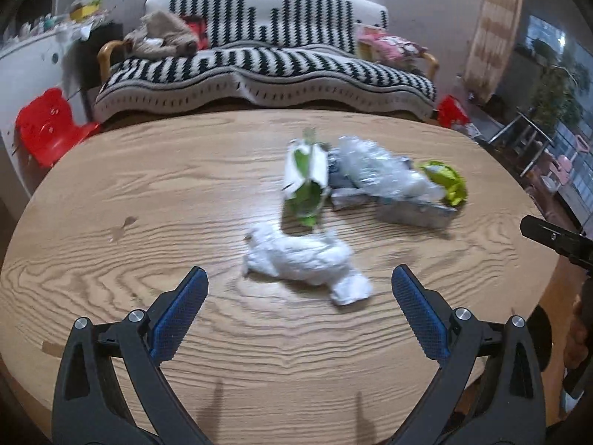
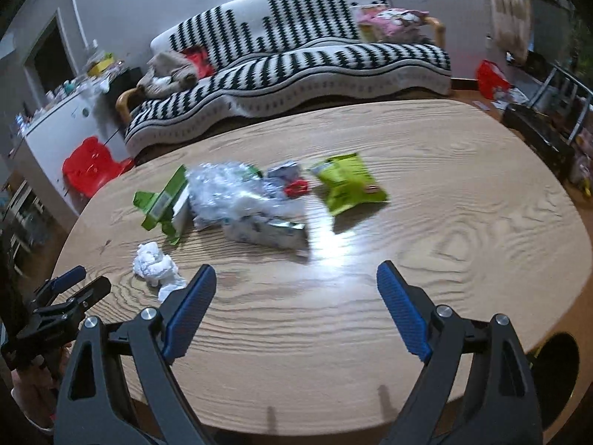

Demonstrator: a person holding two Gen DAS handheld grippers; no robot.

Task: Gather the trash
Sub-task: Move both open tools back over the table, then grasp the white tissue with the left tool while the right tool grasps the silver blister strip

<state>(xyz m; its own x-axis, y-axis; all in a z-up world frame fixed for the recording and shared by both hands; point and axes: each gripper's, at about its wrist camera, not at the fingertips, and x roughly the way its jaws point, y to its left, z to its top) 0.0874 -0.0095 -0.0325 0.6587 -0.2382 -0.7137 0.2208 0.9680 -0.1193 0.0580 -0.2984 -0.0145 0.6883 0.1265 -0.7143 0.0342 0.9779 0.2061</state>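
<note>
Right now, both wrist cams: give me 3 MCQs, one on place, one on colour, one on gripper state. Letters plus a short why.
1. Which piece of trash lies nearest the left gripper?
A. lime green snack bag
B. crumpled white tissue
C. clear crushed plastic

2. What colour is the snack bag at the far right of the pile?
A. lime green
B. orange
C. black

3. How do the right gripper fingers stand?
A. shut on the tissue
B. shut on nothing
C. open and empty

Key:
1 B: the crumpled white tissue lies just ahead of the left fingertips, with the rest of the pile beyond it on the wooden table.
2 A: the snack bag shows bright lime green.
3 C: the blue pads are spread wide, with bare table between them.
</note>
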